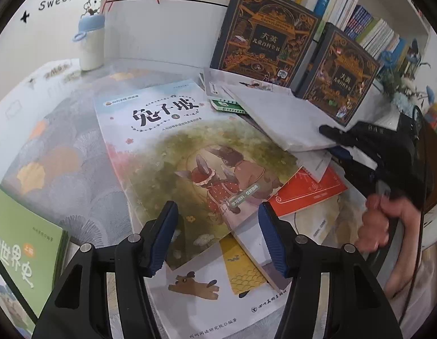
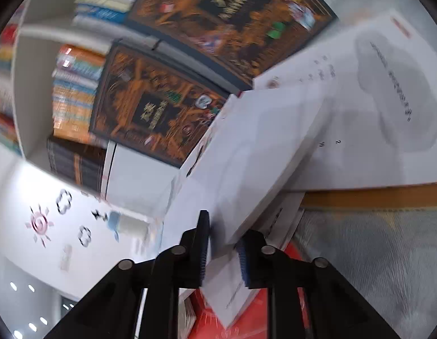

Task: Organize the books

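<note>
Slippage is looking like the main risk: the right gripper point(image 2: 222, 250) is pinching only the near corner of the white book point(image 1: 277, 115), its jaws closed on that thin edge, so the weight hanging off the far side could twist it out and drop it onto the pile. The white book is lying tilted atop the scattered books on the table point(image 1: 63, 152), just in front of the two dark boxed volumes point(image 1: 263, 34), its long axis running diagonally up from the grip toward them. The left gripper point(image 1: 218, 237) is hovering with its jaws apart and empty over the rabbit picture book point(image 1: 184, 152).
</note>
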Demonstrator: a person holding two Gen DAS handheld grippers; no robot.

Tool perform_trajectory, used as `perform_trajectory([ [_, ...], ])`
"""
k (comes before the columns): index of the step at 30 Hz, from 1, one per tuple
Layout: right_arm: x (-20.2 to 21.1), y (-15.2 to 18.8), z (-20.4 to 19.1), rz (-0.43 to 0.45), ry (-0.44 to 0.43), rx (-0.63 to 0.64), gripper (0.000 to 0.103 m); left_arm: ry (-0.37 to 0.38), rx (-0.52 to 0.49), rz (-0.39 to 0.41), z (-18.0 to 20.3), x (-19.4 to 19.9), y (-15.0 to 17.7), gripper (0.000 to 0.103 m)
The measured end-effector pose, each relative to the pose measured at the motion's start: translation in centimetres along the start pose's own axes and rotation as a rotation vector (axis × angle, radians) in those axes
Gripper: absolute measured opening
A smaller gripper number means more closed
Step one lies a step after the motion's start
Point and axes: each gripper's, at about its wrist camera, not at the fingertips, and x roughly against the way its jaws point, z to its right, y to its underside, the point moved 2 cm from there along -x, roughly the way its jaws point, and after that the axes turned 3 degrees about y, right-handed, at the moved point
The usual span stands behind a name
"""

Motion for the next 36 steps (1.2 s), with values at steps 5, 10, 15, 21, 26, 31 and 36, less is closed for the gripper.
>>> perform_trajectory([
  [5, 3.2, 2.1, -0.8, 0.006, 0.047, 0.091, 0.017, 0.028, 0.047, 0.002, -1.0, 0.4, -0.3, 0.057],
  [10, 8.4, 5.3, 1.1, -0.032, 0.046, 0.100, 0.016, 0.048, 0.029, -0.026, -1.2, 0.3, -0.5, 0.057],
  [15, 14.9, 8.9, 4.8, -0.189, 0.032, 0.121, 0.016, 0.199, 0.015, -0.093, 0.3, 0.9, -0.1, 0.057],
  [21, 20.8, 9.1, 12.0, -0.153, 0.157, 0.003, 0.020, 0.371, -0.136, -0.177, 7.9, -0.2, 2.1, 0.057],
  [26, 22.4, 9.0, 13.3, -0.134, 0.168, -0.055, 0.024, 0.326, -0.224, -0.261, 13.3, -3.0, 4.7, 0.057],
  [31, 22.3, 9.1, 11.4, -0.136, 0.234, 0.033, 0.037, 0.251, -0.354, -0.262, 16.1, -3.5, 6.2, 0.058],
  [36, 21.1, 9.2, 9.5, -0.161, 0.307, 0.176, 0.046, 0.333, -0.409, -0.317, 16.3, -2.2, 7.6, 0.063],
])
